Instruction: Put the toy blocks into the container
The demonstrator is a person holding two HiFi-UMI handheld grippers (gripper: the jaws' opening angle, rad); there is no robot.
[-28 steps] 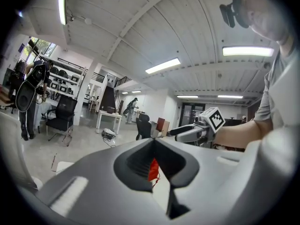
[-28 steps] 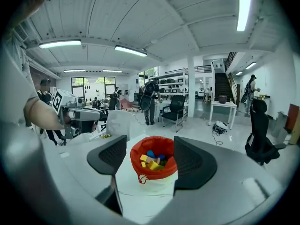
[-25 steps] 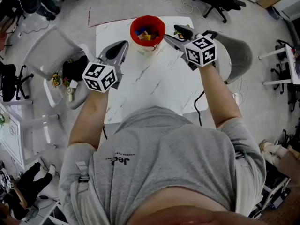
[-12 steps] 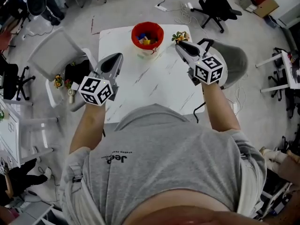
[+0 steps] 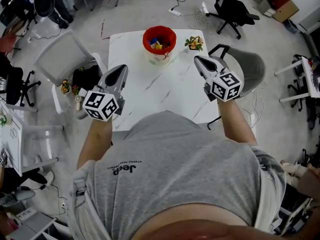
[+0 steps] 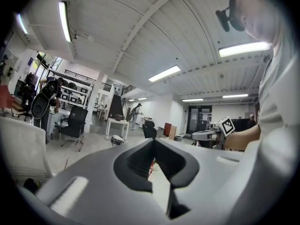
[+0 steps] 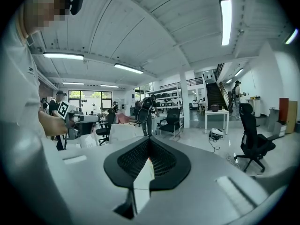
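Note:
The red container point(image 5: 159, 38) stands at the far edge of the white marble table point(image 5: 165, 91), with several coloured toy blocks point(image 5: 158, 43) inside it. My left gripper point(image 5: 121, 67) hovers over the table's left edge, short of the container, its jaws together and empty point(image 6: 153, 140). My right gripper point(image 5: 197, 58) hangs over the table's right side, below and right of the container. Its jaws have just been closing and now meet at the tips with nothing between them point(image 7: 149, 138).
A small potted-plant toy point(image 5: 194, 43) sits on the table right of the container. A white chair point(image 5: 60, 59) with a dark bag point(image 5: 82, 78) stands at the left, a grey chair point(image 5: 252, 64) at the right, and black office chairs point(image 5: 230, 1) further off.
Both grippers have drawn back from the container toward my body. The right gripper's jaws, open beside the container a second ago, are now closed and empty.

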